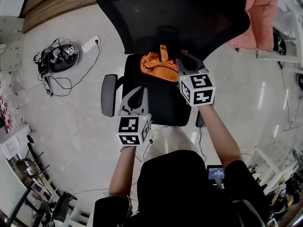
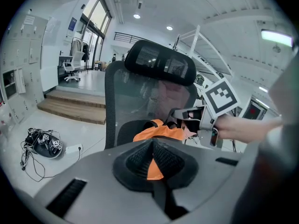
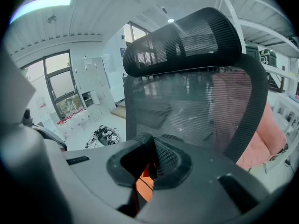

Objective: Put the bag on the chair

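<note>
Head view: the bag [image 1: 158, 67] lies at 12 o'clock on the chair [image 1: 161, 103] seat, against the backrest, its long axis running 9 to 3. The seat is bare toward 6. The right gripper [image 1: 184, 60] pinches the bag's 3 o'clock end. The left gripper [image 1: 136, 91] sits at 7, tips together. A cable pile [image 1: 59, 58] lies on the floor at 10.

Left gripper view: the bag [image 2: 156, 133] is at 12, just past the closed tips.

Right gripper view: the chair [image 3: 196, 101] mesh fills 12 to 3, with orange fabric between the jaws.

The bag [image 1: 158, 66] is orange, the chair [image 1: 156, 13] black mesh, left tongs [image 2: 154, 160] and right tongs [image 3: 147, 171] grey with black-and-white markers.
</note>
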Available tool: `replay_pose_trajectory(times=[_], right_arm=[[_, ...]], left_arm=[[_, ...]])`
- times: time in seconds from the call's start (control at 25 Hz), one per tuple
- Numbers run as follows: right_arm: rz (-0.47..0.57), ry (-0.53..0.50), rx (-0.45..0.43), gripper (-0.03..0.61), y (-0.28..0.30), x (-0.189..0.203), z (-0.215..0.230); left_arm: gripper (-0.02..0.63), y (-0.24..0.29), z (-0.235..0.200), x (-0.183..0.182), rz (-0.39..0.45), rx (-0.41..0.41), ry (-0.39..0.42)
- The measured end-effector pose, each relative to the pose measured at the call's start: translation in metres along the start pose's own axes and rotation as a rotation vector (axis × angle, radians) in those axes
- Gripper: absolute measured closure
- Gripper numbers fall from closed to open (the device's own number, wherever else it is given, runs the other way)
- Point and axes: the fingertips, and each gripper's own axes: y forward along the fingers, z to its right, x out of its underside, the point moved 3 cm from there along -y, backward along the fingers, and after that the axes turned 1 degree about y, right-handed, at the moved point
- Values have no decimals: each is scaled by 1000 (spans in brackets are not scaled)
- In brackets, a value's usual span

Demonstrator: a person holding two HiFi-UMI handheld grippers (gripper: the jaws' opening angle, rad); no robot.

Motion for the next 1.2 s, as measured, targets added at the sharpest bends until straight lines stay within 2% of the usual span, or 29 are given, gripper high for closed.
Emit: replay_pose_trajectory(times=[0.72, 1.2], right_arm=[[7, -5, 37, 577, 29, 22, 24], [27, -3, 42, 577, 45, 33, 44]], left_arm=[[603, 30, -2, 31, -83, 24, -11], [603, 54, 0, 35, -95, 25, -22]])
